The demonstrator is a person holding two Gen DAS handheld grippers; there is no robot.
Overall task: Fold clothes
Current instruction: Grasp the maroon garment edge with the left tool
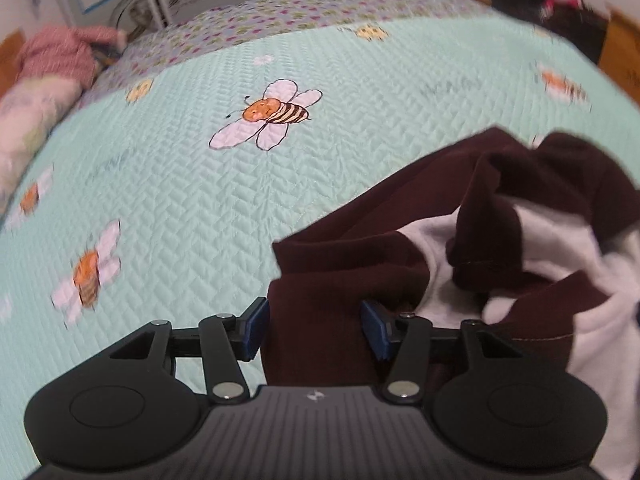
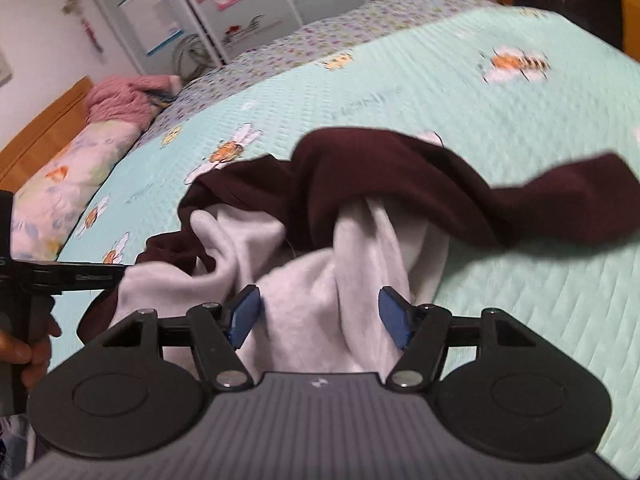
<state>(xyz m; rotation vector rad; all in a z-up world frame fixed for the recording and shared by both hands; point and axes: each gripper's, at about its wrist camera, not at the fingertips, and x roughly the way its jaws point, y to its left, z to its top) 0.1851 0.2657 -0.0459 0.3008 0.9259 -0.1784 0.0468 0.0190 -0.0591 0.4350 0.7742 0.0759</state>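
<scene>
The maroon-and-white garment (image 2: 360, 208) is seen crumpled on the bed (image 1: 180, 200), bunched between both tongs. The left tongs (image 1: 316, 332) and right tongs (image 2: 320, 316) are held apart, nothing clamped.

Left gripper (image 1: 315, 331) and right gripper (image 2: 320, 317) tilt downward, jaws apart.

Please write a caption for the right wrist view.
Open right gripper over crumpled maroon-and-white garment on bee-print quilt.
</scene>
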